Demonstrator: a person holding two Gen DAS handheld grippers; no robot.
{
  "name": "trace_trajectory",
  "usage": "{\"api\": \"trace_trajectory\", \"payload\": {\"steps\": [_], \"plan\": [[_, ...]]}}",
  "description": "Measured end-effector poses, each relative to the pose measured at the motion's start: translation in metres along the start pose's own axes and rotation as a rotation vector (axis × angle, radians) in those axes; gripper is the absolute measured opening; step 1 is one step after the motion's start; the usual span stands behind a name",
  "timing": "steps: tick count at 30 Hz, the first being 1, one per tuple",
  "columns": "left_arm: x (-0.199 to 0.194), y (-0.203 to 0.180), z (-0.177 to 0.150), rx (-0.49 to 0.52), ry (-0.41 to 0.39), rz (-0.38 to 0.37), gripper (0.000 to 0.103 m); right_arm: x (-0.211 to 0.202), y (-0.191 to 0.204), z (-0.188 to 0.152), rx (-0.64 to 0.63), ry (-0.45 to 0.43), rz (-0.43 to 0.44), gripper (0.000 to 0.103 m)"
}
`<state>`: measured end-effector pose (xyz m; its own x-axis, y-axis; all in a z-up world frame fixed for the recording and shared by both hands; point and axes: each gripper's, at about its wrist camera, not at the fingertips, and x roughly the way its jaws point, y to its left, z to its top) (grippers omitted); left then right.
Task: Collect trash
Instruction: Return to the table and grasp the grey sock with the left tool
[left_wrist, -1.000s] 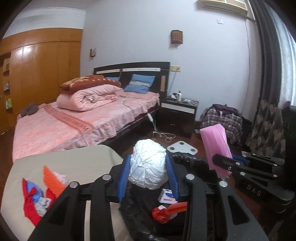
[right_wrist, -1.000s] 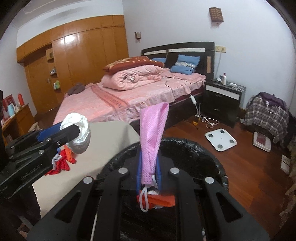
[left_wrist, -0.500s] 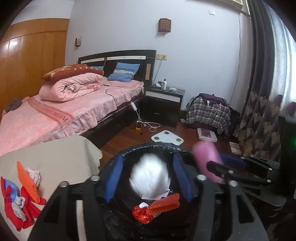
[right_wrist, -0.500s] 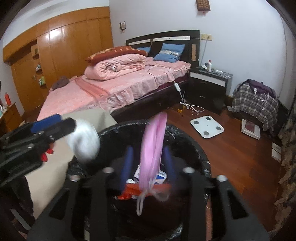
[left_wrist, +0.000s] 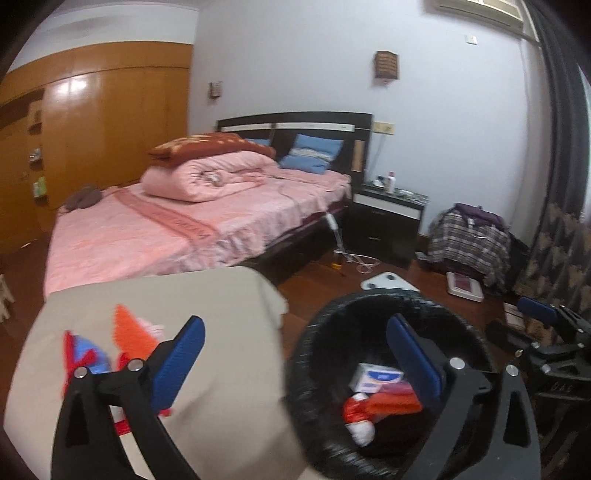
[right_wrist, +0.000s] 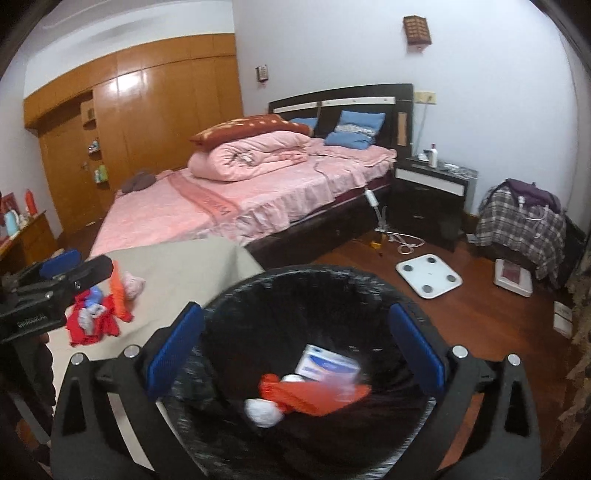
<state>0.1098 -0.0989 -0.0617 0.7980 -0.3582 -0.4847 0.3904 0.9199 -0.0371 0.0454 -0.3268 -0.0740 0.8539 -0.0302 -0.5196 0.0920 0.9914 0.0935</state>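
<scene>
A black-lined trash bin (left_wrist: 317, 332) stands beside a beige-covered table (left_wrist: 221, 314). In the bin lie a white-and-blue box (right_wrist: 328, 363), an orange wrapper (right_wrist: 310, 398) and a white wad (right_wrist: 263, 411); a blurred pink patch shows by the box. My left gripper (left_wrist: 295, 332) straddles the bin's left rim and the table edge, its jaws opening with nothing between them. Over the bin's mouth (right_wrist: 295, 273) my right gripper (right_wrist: 295, 321) has its jaws opening, also empty. Red, blue and orange scraps (left_wrist: 125, 332) lie on the table at the left (right_wrist: 96, 314).
A pink bed (right_wrist: 240, 206) fills the room behind the table. A dark nightstand (right_wrist: 428, 192), a white scale (right_wrist: 428, 275) on the wooden floor and a plaid-covered pile (right_wrist: 521, 214) stand to the right. Wooden wardrobes (left_wrist: 92, 129) line the left wall.
Both grippers went from shut to open. The white wad left the left jaws and the pink mesh bag left the right jaws, both dropping into the bin. The left view swung toward the table.
</scene>
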Motion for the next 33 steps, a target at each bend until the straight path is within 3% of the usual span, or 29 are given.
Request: {"api": "trace_trajectory", "payload": {"steps": [10,19,33], "plan": [[-0.042,0.076,-0.019,-0.057,-0.014,0.174,0.097,0.019,0.082,0.004,-0.05,0.032,0.138,0.098],[-0.064,0.139,-0.047,-0.11,0.0,0.311,0.097,0.043,0.139,0.002,-0.087,0.052,0.202,0.098],[-0.038,0.188,-0.074,-0.161,0.039,0.353,0.092,0.094,0.197,-0.014,-0.134,0.113,0.211,0.098]]}}
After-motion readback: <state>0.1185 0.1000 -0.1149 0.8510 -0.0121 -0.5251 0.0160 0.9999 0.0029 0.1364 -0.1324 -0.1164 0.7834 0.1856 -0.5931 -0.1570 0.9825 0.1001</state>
